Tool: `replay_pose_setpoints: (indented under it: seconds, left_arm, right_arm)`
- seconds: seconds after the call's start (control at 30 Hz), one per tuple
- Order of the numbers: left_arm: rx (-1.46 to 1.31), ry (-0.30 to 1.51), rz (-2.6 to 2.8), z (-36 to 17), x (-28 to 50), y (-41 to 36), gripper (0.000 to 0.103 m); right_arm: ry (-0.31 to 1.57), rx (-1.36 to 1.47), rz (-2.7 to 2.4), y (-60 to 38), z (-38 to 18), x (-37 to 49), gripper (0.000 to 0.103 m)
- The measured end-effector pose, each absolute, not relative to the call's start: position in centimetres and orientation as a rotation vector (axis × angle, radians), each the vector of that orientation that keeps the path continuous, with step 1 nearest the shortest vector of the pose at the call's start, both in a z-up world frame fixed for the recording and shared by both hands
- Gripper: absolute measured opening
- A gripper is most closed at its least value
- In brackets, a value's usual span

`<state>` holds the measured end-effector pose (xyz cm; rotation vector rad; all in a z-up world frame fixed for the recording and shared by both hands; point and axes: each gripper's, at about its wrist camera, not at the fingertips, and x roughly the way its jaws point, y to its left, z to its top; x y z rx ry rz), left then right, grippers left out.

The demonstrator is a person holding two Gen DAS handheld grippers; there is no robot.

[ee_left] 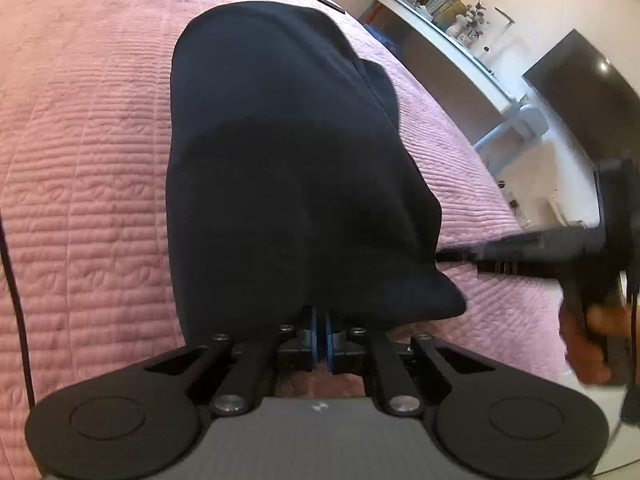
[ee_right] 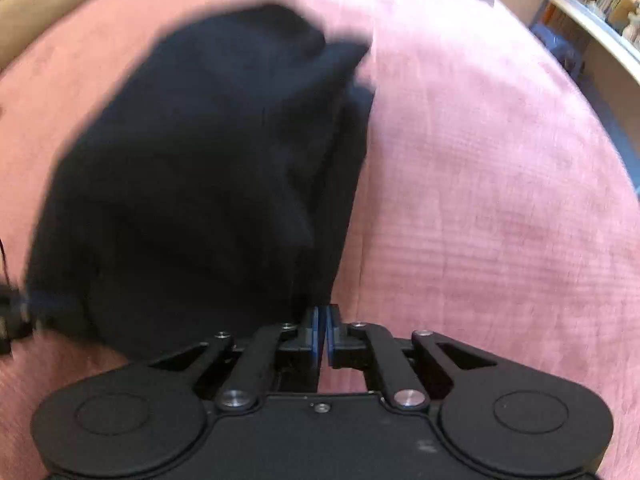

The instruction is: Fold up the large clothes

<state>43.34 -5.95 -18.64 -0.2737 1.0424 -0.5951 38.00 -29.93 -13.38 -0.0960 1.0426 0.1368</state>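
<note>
A pink quilted bedspread (ee_left: 80,184) covers the bed, its surface stitched in fine parallel ribs with a looping pattern between them; in the right wrist view the same cover (ee_right: 480,200) is smeared by blur. On it lies the dark garment (ee_left: 280,168), a soft, matte navy-black knit, folded into a long rounded slab with a smooth curved far end and layered edges showing along its right side. Its long axis runs from the gripper away toward the far side of the bed, the near end bunched at the fingertips. In the right wrist view the garment (ee_right: 208,168) is thicker and more rumpled, leaning left of the tool, with stacked folds along its right edge.

Beyond the bed, a white shelf (ee_left: 452,44) holds books and small ornaments.

The left gripper (ee_left: 321,334), black with blue pads, has its jaws drawn together on the garment's near edge. The right gripper (ee_right: 322,334) is likewise pinched closed, at the garment's near right corner; whether cloth sits between its pads I cannot tell
</note>
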Motion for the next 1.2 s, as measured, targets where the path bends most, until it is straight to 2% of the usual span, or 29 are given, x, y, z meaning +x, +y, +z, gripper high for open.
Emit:
replay_pose_setpoints:
  seconds: [0.13, 0.2, 0.27, 0.37, 0.43, 0.47, 0.53, 0.7, 0.8, 1.0, 1.1, 1.2]
  left_arm:
    - [-0.303, 0.920, -0.612, -15.8, 43.6, -5.7, 0.014]
    - [-0.353, 0.864, -0.588, -14.4, 44.7, -5.4, 0.020]
    - [-0.350, 0.844, -0.527, -14.1, 46.2, -5.7, 0.021]
    - [-0.353, 0.843, -0.494, -15.4, 47.2, -5.6, 0.017]
    - [-0.391, 0.872, -0.502, -17.0, 46.9, -5.1, 0.012]
    - [-0.414, 0.893, -0.506, -17.5, 46.8, -4.8, 0.011]
    - [-0.414, 0.890, -0.508, -17.3, 46.4, -4.5, 0.011]
    - [-0.376, 0.939, -0.612, -17.0, 45.7, -4.7, 0.020]
    - [-0.381, 0.906, -0.593, -16.4, 45.3, -4.5, 0.023]
    - [-0.406, 0.928, -0.574, -17.1, 46.5, -5.1, 0.023]
    - [-0.362, 0.936, -0.570, -17.5, 46.6, -6.0, 0.023]
    - [-0.335, 0.946, -0.569, -17.2, 46.1, -6.6, 0.024]
  right_arm:
    - [0.871, -0.015, 0.327, -27.7, -8.6, 42.5, 0.007]
    - [0.804, 0.004, 0.441, -25.3, -7.3, 45.8, 0.007]
    - [0.770, -0.007, 0.568, -22.3, -7.0, 49.4, 0.007]
    - [0.800, -0.067, 0.720, -17.6, -8.6, 54.5, 0.007]
    - [0.842, -0.188, 0.687, -15.6, -11.7, 57.6, 0.000]
    - [0.851, -0.230, 0.675, -15.5, -13.4, 58.7, 0.000]
    - [0.871, -0.139, 0.662, -17.2, -14.3, 59.8, 0.000]
    - [0.775, -0.145, 0.488, -21.2, -10.3, 54.8, 0.000]
    - [0.793, -0.103, 0.510, -24.2, -8.3, 50.3, 0.017]
    - [1.054, -0.006, 0.527, -28.4, -11.2, 39.3, 0.016]
    - [1.149, -0.174, 0.340, -29.5, -15.1, 36.5, 0.000]
    - [1.157, -0.061, 0.278, -32.2, -15.4, 36.0, 0.000]
